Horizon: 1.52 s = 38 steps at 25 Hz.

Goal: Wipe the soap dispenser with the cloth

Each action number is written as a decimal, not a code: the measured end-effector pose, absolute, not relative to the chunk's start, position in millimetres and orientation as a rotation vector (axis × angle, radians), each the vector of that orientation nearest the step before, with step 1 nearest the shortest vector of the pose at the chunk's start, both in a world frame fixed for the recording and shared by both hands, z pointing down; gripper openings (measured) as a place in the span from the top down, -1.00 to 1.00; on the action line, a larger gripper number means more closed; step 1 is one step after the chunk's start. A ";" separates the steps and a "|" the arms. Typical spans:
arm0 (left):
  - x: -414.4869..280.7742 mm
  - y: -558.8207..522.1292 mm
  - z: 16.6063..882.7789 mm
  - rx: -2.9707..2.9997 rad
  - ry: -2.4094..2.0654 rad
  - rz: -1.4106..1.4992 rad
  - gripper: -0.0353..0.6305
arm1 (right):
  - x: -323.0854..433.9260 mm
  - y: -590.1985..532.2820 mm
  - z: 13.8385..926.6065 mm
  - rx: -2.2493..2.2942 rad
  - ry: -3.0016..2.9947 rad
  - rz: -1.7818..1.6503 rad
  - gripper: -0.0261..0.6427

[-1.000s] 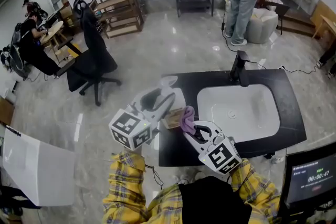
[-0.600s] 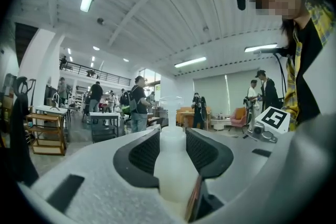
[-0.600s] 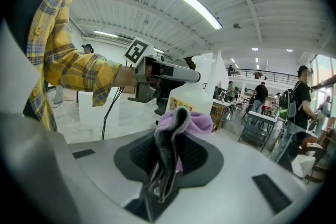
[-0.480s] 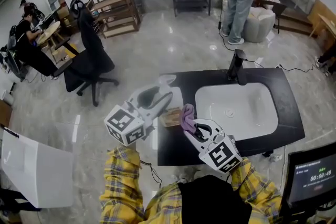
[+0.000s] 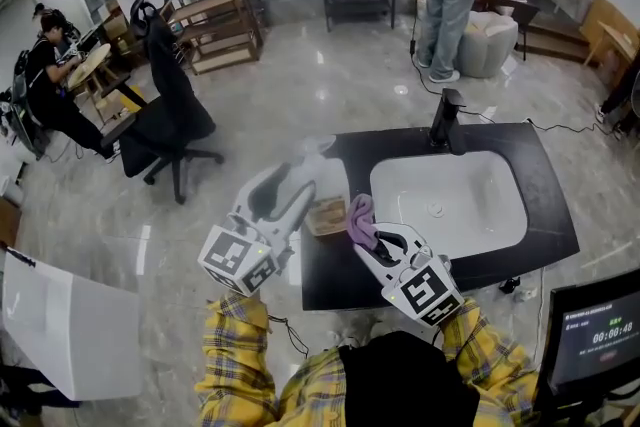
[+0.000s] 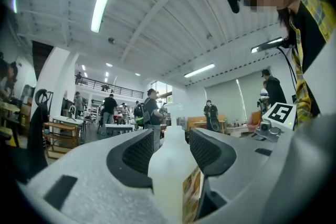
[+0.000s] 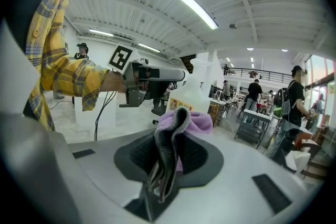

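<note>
Soap dispenser [image 5: 327, 215] stands at the left edge of the counter [image 5: 330, 280]. The left gripper [image 6: 172, 139] has just been opening its jaws, which now stand spread around the dispenser, apparently letting it go. The right gripper [image 7: 173, 147] pinches the cloth [image 7: 191, 123] just beside it. Wiping looks finished or paused.

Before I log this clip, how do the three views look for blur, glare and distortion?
Head view: wide-angle bend at the edges, lamp glare on the glossy floor, soap bottle small and soft. Left gripper view: dark rounded corners, the soap bottle too near and soft, ceiling lamp burnt out. Right gripper view: cloth fairly sharp, ceiling lamp also burnt out, background bowed.
</note>
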State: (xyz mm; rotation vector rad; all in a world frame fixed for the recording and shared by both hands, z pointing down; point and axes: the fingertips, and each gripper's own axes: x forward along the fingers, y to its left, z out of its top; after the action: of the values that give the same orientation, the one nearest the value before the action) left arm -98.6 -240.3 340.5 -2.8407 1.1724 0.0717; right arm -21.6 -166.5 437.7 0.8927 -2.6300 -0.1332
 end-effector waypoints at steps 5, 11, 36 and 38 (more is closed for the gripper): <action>-124.9 -205.7 333.7 -2.810 1.293 0.182 0.33 | -33.7 -142.7 432.8 0.925 -2.625 -0.107 0.68; -130.0 -160.7 352.8 -2.805 1.358 0.207 0.33 | -38.4 -120.2 438.0 1.014 -2.618 -0.065 0.68; -103.8 -58.7 425.4 -2.852 1.635 0.036 0.51 | -3.0 -52.6 447.0 1.196 -2.650 0.130 0.68; -106.5 -54.7 428.7 -2.847 1.659 0.044 0.51 | -5.3 -47.6 449.6 1.188 -2.658 0.143 0.68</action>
State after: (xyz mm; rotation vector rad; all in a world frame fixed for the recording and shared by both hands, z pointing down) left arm -106.5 -54.7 428.7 -2.8470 1.6590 0.0445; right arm -5.3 -47.6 449.6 1.1881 -2.6578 0.1429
